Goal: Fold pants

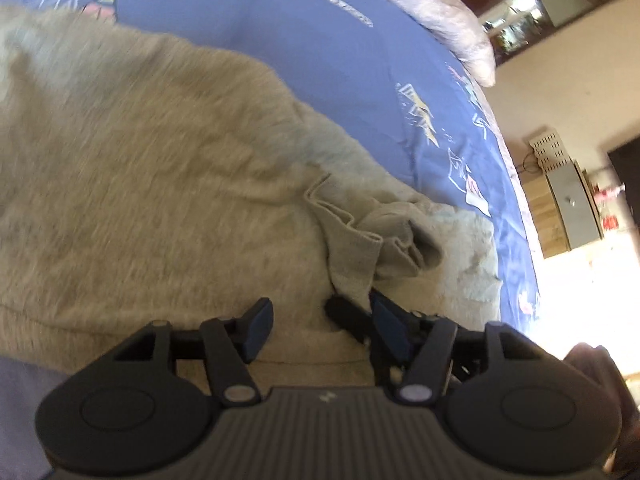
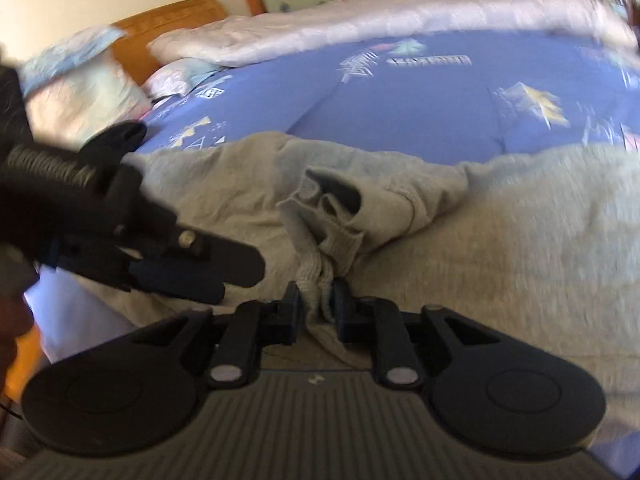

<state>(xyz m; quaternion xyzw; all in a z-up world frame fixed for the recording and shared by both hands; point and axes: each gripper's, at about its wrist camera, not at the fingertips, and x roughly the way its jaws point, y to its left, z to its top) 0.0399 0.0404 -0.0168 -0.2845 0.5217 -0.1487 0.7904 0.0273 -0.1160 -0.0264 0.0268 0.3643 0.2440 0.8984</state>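
Grey fleece pants lie spread over a blue bed sheet, with their ribbed cuffs bunched together. My left gripper hangs open just above the fabric, its right finger beside the cuffs and nothing pinched. A dark fingertip of the other gripper shows between its fingers. In the right wrist view my right gripper is shut on a gathered fold of the pants just below the cuffs. The left gripper reaches in from the left, close beside it.
The blue patterned sheet covers the bed beyond the pants. A pale quilt is piled at the far side, with pillows and a wooden headboard at the left. The bed edge and a grey cabinet are at the right.
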